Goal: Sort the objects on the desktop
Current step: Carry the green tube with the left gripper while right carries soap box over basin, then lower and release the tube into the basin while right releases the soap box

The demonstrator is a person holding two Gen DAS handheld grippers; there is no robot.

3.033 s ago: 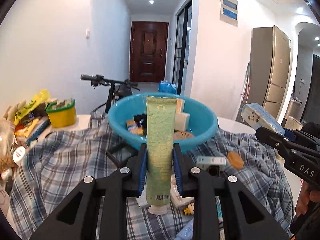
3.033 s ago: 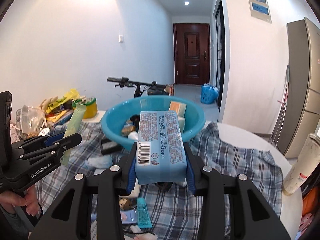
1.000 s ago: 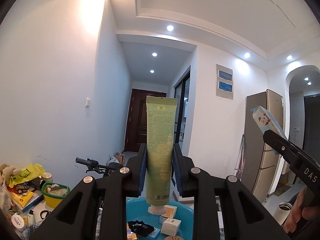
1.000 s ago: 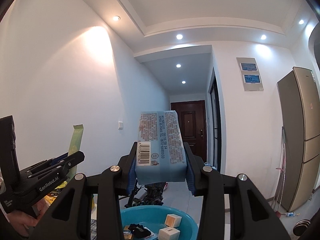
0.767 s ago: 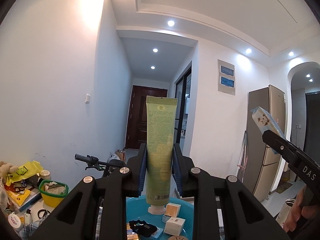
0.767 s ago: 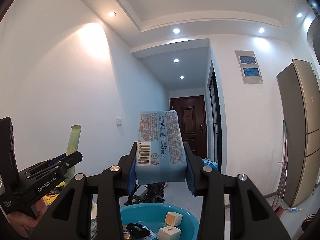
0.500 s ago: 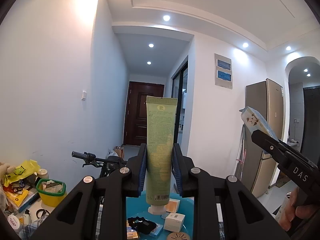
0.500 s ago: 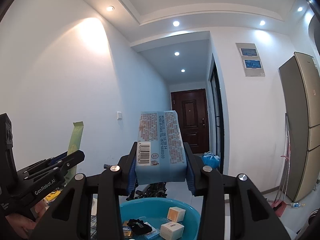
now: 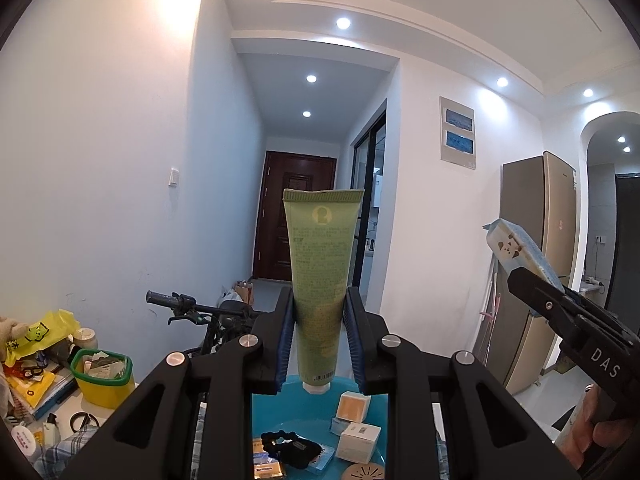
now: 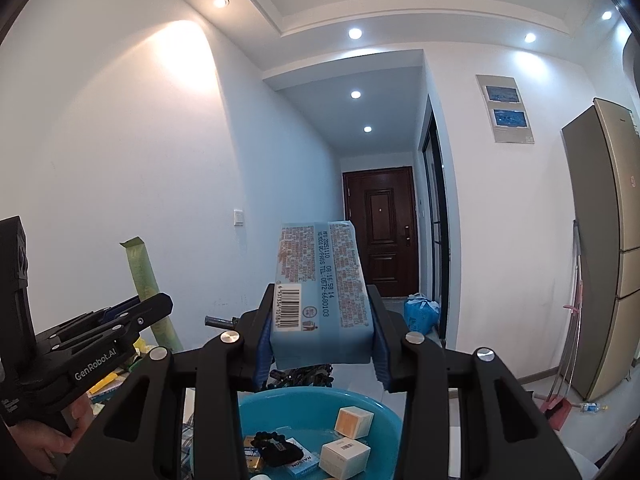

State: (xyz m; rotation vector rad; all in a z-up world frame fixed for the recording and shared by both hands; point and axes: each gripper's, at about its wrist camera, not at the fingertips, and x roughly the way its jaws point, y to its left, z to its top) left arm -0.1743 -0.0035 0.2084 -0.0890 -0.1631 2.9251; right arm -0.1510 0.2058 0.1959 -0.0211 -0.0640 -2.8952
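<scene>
My left gripper (image 9: 319, 328) is shut on a green tube (image 9: 321, 280), held upright with its cap down, above the blue basin (image 9: 316, 420). In the right wrist view, my right gripper (image 10: 322, 336) is shut on a light blue tissue pack (image 10: 322, 300), barcode side up, over the same blue basin (image 10: 304, 412). The basin holds small white and orange boxes, a black bead string and flat packets. The tissue pack (image 9: 516, 252) and right gripper show at the right of the left wrist view. The green tube (image 10: 146, 276) and left gripper show at the left of the right wrist view.
A yellow tub with a green rim (image 9: 102, 378), scissors (image 9: 82, 420) and cluttered packets sit on the table at the left. A bicycle handlebar (image 9: 176, 304) stands behind the basin. A tall fridge (image 9: 536, 264) is at the right. A person's hand (image 10: 48, 436) grips the left tool.
Both grippers have sunk a little and moved forward with their loads; more of the basin and its contents now shows below them. Neither grip has changed.
</scene>
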